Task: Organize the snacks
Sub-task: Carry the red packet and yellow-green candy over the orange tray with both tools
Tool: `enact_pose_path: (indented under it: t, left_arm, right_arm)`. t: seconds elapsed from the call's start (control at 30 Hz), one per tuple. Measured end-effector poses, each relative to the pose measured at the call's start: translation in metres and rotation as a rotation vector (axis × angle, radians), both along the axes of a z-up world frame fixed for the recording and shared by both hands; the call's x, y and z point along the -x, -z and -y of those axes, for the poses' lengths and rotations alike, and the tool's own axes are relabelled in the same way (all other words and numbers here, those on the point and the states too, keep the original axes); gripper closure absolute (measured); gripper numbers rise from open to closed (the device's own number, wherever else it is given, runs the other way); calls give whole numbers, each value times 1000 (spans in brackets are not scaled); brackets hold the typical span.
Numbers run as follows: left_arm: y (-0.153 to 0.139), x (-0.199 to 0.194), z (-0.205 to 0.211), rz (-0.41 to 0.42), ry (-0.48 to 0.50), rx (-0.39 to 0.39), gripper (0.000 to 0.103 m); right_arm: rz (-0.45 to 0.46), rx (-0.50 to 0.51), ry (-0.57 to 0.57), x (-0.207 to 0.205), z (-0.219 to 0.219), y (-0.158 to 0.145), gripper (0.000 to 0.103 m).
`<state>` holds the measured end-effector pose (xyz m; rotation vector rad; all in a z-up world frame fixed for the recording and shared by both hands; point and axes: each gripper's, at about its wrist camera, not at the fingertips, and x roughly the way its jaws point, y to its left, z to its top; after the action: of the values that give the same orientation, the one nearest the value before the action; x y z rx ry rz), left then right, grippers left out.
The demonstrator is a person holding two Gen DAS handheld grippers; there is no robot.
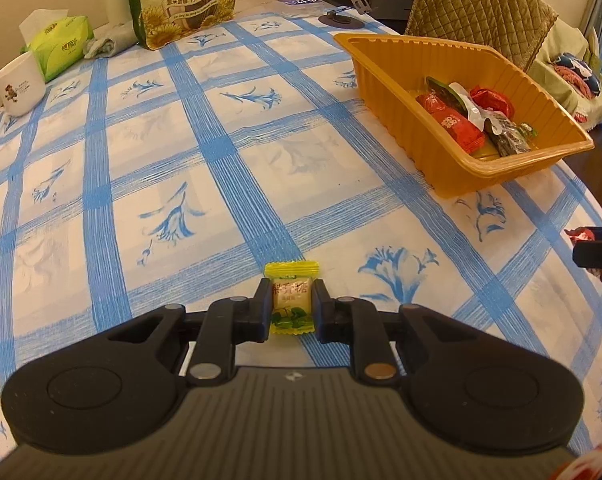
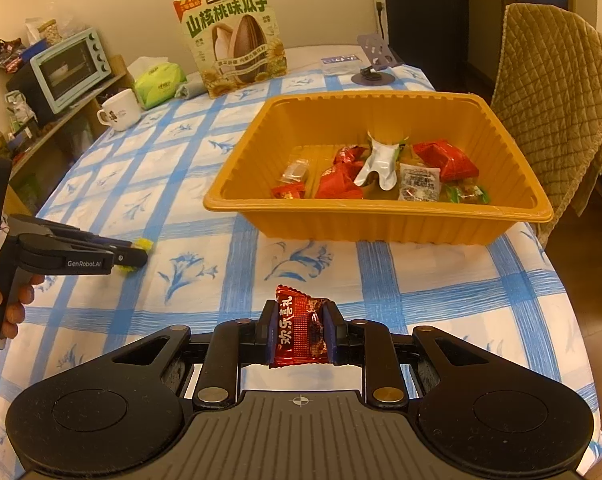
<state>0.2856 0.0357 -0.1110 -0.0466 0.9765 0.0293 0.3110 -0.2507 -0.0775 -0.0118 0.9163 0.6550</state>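
gripping a small yellow-and-white candy (image 1: 291, 303), the left tool (image 1: 291, 309) has its two black fingers (image 1: 261, 312) pressed against the wrapper's sides, low over a table (image 1: 221, 160) covered in a blue-and-white checked cloth with flower prints. whether the candy still touches the cloth cannot be told. the right tool (image 2: 299, 330) is likewise clamped shut on a snack, a red foil packet with white characters (image 2: 299, 328), which stands upright between its fingers above the cloth.

an orange plastic tray (image 2: 381, 226) with ribbed walls sits on the table beyond both tools, ahead of the right one and off to the right of the left one. inside it lies a loose heap of wrapped snacks (image 2: 381, 172): several red packets, a silver-white wrapper, a clear packet, a white printed packet and a green one.

in the right wrist view the left tool appears at the left edge, held by a person's hand (image 2: 9, 300), with a bit of yellow wrapper showing at its tip.

at the far end of the table stand a large bag of sunflower seeds (image 2: 237, 40), a green tissue pack (image 2: 159, 82) and a white mug (image 2: 119, 110). a chair with a quilted tan cover (image 2: 557, 100) stands just beyond the tray. a pale blue toaster oven (image 2: 71, 70) sits on a shelf to the left of the table.
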Motion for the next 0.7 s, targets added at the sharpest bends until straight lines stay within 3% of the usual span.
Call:
enact_pose_path:
  t: [0.4,0.7]
  left_arm:
    - [-50,38,19,82,-8,54,85]
    - [-84,24,55,150,34,57,85]
  right_arm:
    - [21,-59,-41,4,0,-19,79]
    - [61,-96,-69,-14,11,-38,79]
